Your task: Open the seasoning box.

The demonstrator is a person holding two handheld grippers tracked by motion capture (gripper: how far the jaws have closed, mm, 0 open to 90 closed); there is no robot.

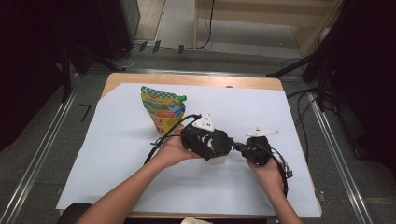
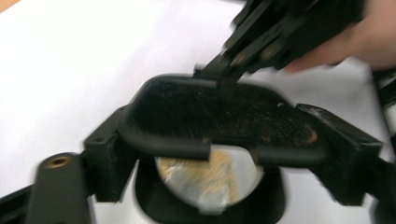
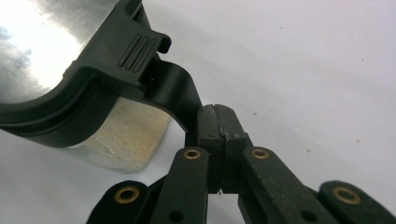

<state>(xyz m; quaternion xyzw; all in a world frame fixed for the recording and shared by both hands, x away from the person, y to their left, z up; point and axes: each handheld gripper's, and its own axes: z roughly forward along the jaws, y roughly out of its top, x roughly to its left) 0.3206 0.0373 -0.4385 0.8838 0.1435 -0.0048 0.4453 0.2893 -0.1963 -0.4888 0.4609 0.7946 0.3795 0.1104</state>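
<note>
Wide shot first: the wooden worktop carries a big white sheet, and everything plays out on the near-centre of it. Up at the back left stands a green-and-yellow pouch, upright and untouched, well apart from the hands.

Now the action. The left gripper comes in over the clear container, which sits on the sheet between the two hands. In the left gripper view its jaws stand wide against either side of the container's black collar, clamped on it as far as the blur lets me judge. That looks like a steadying hold, so the container can't skid.

The right gripper does the fine work: jaws fully closed, pinching the tab of the black flip lid. The lid is tilted up, and the mouth below shows pale granules inside. I'd say the lid is being levered on its hinge.

Smallest of all: a few crumbs lie loose on the sheet.
</note>
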